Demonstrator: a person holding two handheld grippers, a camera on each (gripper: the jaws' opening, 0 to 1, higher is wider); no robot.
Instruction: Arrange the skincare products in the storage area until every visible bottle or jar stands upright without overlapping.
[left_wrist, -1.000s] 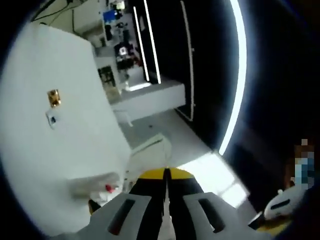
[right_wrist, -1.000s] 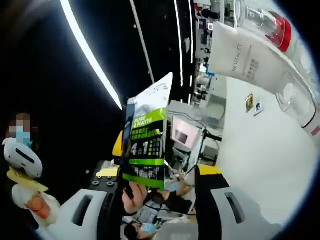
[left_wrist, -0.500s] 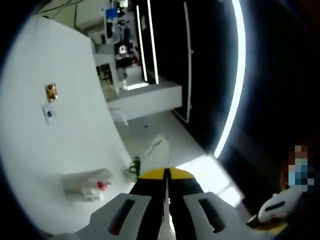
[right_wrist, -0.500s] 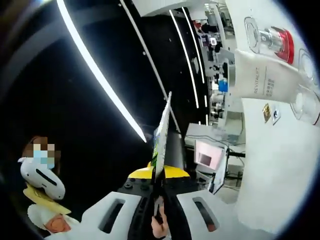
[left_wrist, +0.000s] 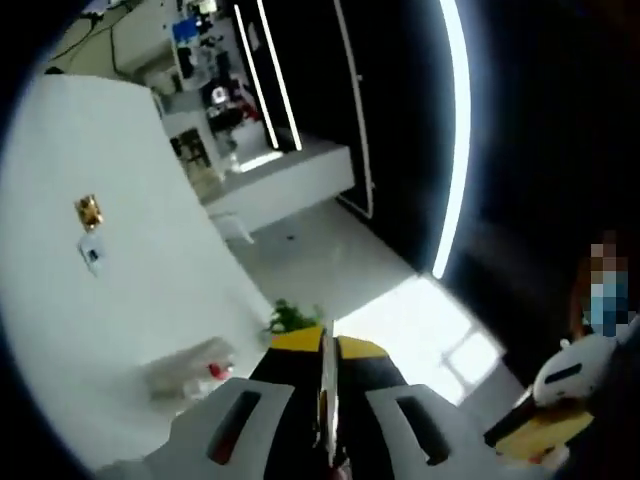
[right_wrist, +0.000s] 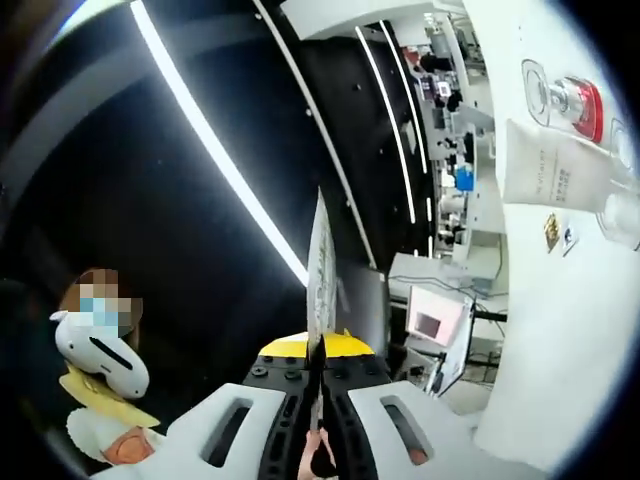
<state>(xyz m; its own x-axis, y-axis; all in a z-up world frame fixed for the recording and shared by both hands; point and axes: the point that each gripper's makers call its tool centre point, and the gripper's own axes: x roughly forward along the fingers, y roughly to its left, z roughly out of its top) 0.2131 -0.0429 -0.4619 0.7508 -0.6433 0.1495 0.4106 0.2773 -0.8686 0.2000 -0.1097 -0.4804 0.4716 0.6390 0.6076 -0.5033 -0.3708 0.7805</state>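
Holding a flat packet (right_wrist: 320, 255) in the right tongs (right_wrist: 318, 350), clamped tight. Seen thin, edge-on, standing straight up out of the jaws, long way pointing ahead.

Up and to the right of those tongs, well apart from them, on the white bench (right_wrist: 560, 330): a white tube (right_wrist: 555, 172), lying down flat, long way running across the view, not toward the tongs. Just above it, a clear bottle with a red cap (right_wrist: 568, 98), also lying on its side. Just below the tube, near the edge of the view, another clear bottle (right_wrist: 625, 215), too cut off to tell how it lies. None of these three standing up yet, by the look of it, so plenty left to do.

Looking along the left tongs (left_wrist: 326, 345): jaws pressed close together, with a thin pale sliver in the slit, too small to tell what. Down and to the left, near those tongs, on the bench (left_wrist: 100, 320): a clear jar (left_wrist: 190, 368) with a red bit, lying down, blurry. Just above the jaw tips, something small and green (left_wrist: 292, 317).

Probably best to bring the packet over to the right and set it down near the tube. Right tongs likely nearer to the tube, left tongs nearer to the jar. Easy to tip, a thin packet like that, so hard to stand up.
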